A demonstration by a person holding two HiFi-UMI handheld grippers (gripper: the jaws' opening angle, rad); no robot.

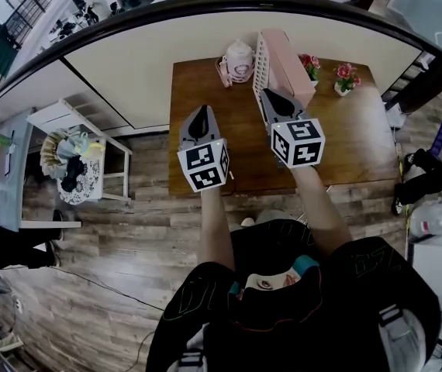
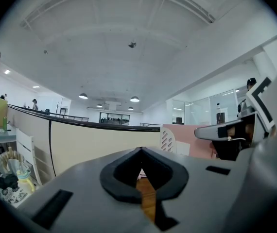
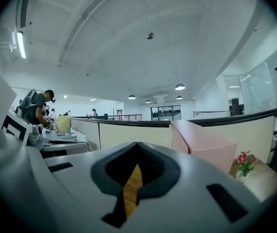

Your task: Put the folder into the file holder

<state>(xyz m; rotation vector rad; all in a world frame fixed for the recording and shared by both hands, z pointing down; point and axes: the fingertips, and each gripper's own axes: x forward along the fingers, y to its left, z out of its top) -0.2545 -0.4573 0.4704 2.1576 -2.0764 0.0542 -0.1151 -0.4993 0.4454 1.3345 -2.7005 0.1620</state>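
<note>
The pink folder (image 1: 289, 67) stands upright in the white slotted file holder (image 1: 260, 62) at the back of the wooden table (image 1: 345, 142). My right gripper (image 1: 272, 94) hovers just in front of the holder, its jaws shut with nothing between them. My left gripper (image 1: 198, 112) hangs over the table's left half, apart from the holder, also shut and empty. In the left gripper view the folder (image 2: 193, 141) and the holder (image 2: 167, 140) stand ahead to the right. In the right gripper view the folder (image 3: 204, 147) rises close ahead on the right.
A pink and white teapot-like jar (image 1: 237, 59) sits left of the holder. Two small flower pots (image 1: 311, 65) (image 1: 345, 77) stand at the back right. A white chair (image 1: 81, 155) piled with things is left of the table. A curved partition wall runs behind.
</note>
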